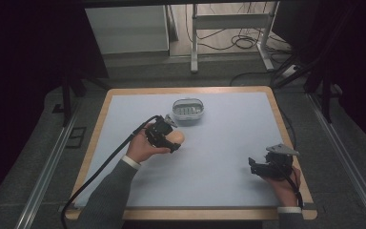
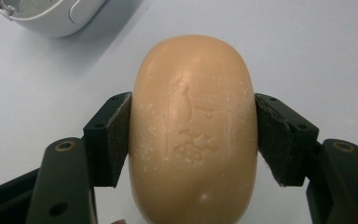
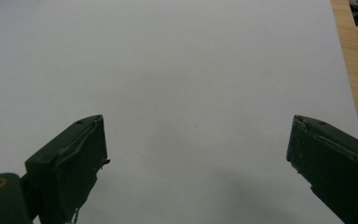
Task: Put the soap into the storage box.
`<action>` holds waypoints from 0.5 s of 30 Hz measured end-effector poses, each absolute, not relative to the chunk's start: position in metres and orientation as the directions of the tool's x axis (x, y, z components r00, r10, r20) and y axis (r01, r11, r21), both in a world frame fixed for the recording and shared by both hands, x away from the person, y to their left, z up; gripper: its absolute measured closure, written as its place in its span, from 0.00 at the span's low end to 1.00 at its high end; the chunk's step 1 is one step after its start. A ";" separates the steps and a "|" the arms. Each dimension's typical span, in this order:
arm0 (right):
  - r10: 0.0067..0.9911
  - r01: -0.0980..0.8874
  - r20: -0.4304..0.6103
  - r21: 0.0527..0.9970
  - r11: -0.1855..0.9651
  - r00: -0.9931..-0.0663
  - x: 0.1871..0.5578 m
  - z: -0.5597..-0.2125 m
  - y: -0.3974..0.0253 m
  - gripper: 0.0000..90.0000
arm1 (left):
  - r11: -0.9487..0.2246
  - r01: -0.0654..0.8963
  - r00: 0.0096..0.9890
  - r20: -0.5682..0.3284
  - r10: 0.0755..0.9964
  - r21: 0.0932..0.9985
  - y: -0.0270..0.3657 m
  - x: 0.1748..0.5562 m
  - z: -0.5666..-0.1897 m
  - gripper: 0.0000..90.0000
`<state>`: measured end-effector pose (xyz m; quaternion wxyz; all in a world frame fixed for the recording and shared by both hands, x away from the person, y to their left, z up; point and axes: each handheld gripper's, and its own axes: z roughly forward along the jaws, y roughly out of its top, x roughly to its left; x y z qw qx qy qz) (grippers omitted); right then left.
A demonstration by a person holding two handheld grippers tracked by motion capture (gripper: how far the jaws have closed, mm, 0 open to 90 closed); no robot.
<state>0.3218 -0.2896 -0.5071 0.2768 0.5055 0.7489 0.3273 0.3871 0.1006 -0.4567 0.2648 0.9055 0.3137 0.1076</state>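
Two grippers are on the table [image 1: 114,102], which is a wooden board covered by a pale sheet. Your left gripper [image 1: 170,138] sits left of centre and is clamped on a bar of soap [image 1: 177,137]. In the left gripper view the two black jaws press flat against the soap's [image 2: 193,130] long sides, one at each side, with no gap visible at either pad. The soap is tan, oval, stamped with a raised mark on its upper face and dusted with pale specks. Whether it rests on the sheet or is held just clear of it cannot be told.

Near the soap, toward the far edge of the table, stands a white soap dish [image 1: 188,109] with a ribbed insert. Its rounded corner [image 2: 51,16] appears at the top left of the left gripper view, apart from the soap.

Your right gripper [image 1: 255,167] is near the table's right front corner, well apart from the soap and the dish. Its jaws stand wide apart in the right gripper view, with nothing but bare sheet between them. A strip of the wooden edge [image 3: 354,70] runs along that view's right side.
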 end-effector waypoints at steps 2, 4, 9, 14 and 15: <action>0.938 0.576 -0.084 0.770 0.275 -0.336 0.322 -0.507 -0.289 0.05 | -0.662 0.513 0.779 0.027 0.627 0.546 0.101 0.388 -0.457 0.36; 0.939 0.576 -0.084 0.770 0.275 -0.335 0.322 -0.507 -0.290 0.05 | -0.662 0.513 0.779 0.027 0.626 0.547 0.102 0.390 -0.457 0.36; 0.939 0.577 -0.084 0.769 0.275 -0.334 0.322 -0.507 -0.290 0.05 | -0.658 0.521 0.775 0.022 0.632 0.545 0.103 0.393 -0.458 0.36; 0.939 0.579 -0.086 0.767 0.276 -0.333 0.322 -0.508 -0.289 0.05 | -0.663 0.522 0.774 0.029 0.633 0.536 0.103 0.397 -0.457 0.36; 0.939 0.578 -0.085 0.768 0.276 -0.334 0.322 -0.508 -0.289 0.05 | -0.663 0.522 0.774 0.029 0.633 0.536 0.103 0.397 -0.457 0.36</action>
